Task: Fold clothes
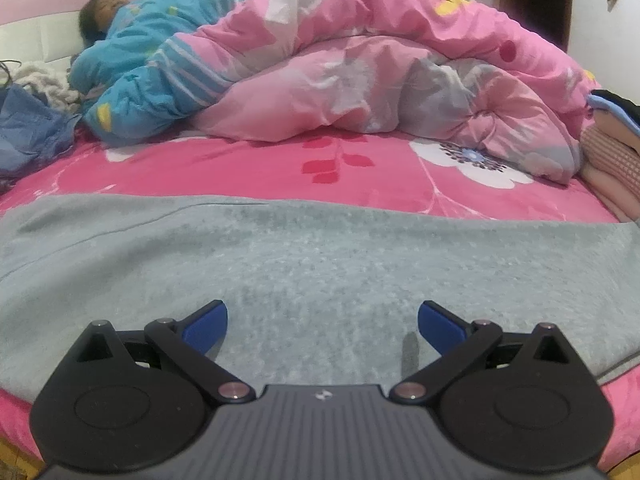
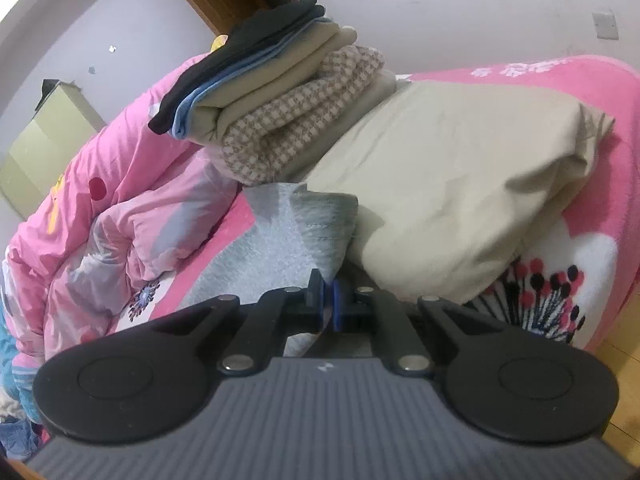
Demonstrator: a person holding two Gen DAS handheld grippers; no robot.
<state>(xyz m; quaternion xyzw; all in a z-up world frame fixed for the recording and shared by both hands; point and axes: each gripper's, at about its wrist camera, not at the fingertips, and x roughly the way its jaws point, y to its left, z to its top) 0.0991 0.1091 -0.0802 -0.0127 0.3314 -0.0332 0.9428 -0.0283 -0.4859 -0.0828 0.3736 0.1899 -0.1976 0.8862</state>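
While grey garment covers pink bed | left claw released | right claw grasping garment edge

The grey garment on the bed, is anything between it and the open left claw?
Nothing visible. The left claw hangs open directly over the grey garment, which lies spread flat on the pink sheet.

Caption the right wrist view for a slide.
Right gripper shut on the grey garment beside a stack of folded clothes on the pink bed.
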